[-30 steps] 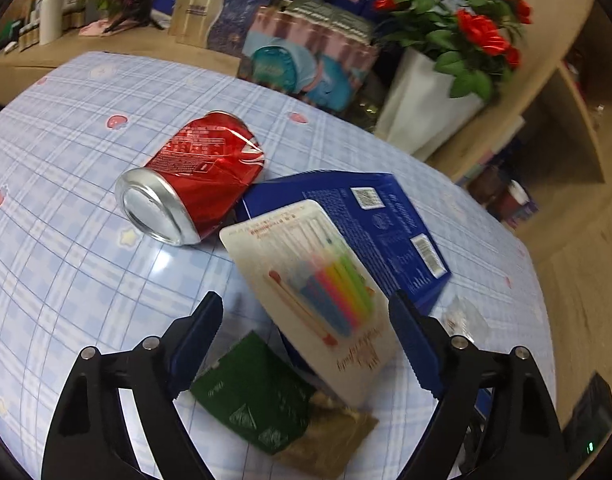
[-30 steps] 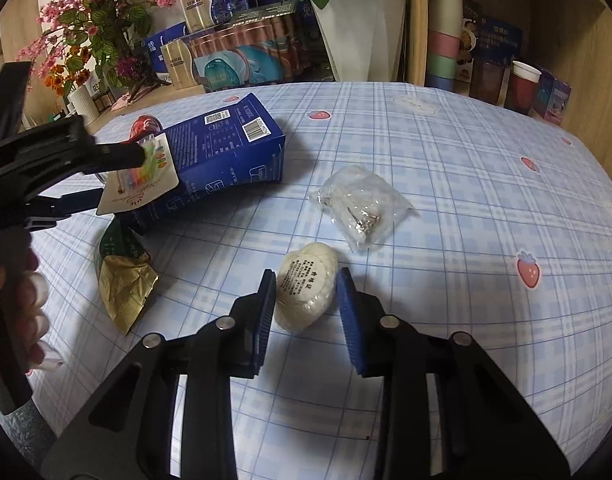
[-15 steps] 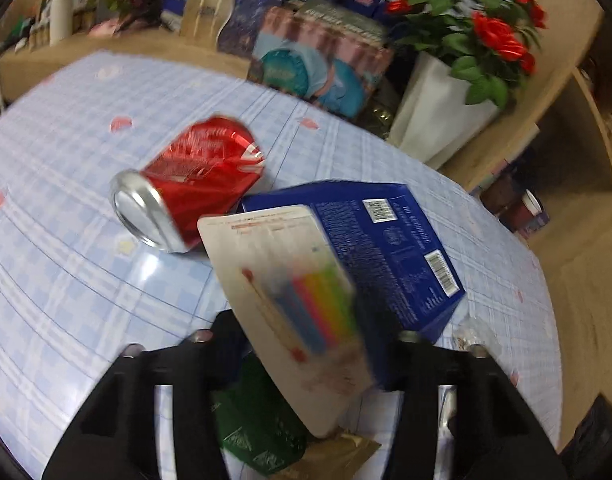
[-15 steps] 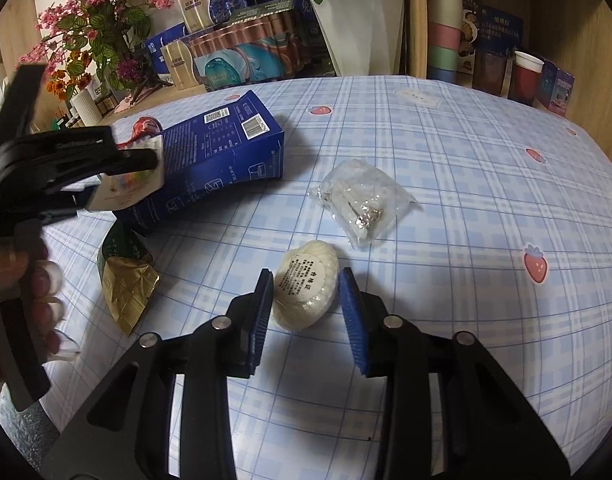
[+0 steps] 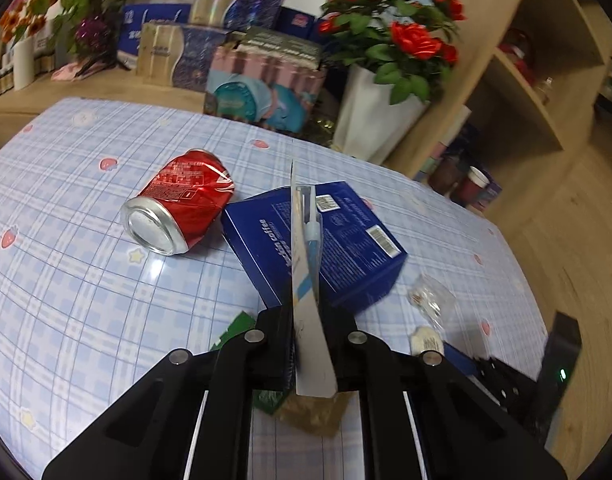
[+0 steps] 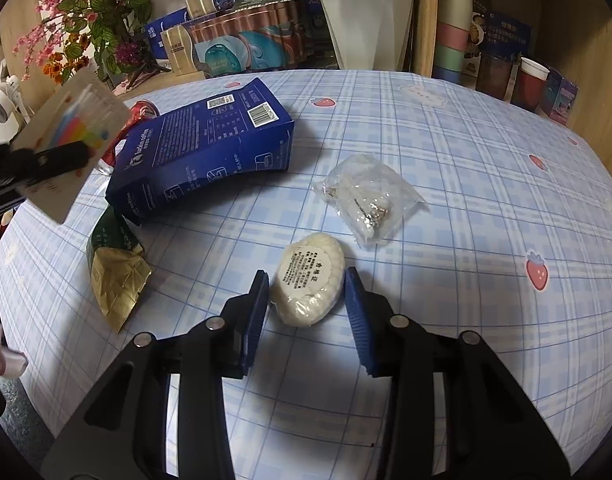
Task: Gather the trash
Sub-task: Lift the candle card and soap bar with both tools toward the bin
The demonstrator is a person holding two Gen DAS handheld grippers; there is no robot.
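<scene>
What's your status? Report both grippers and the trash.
Left gripper just closed on candle card, lifted. Right gripper open around white packet, not gripping. Can, blue box remain.

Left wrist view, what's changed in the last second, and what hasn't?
The left tool has just closed on the candle card and lifted it edge-up off the blue box. The can, box and right tool, open around the white packet, stayed put.

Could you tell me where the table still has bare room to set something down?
Free: the cloth right of the clear plastic bag, and left of the red can. Crowded: around the blue box, green-gold wrapper and white packet.
</scene>
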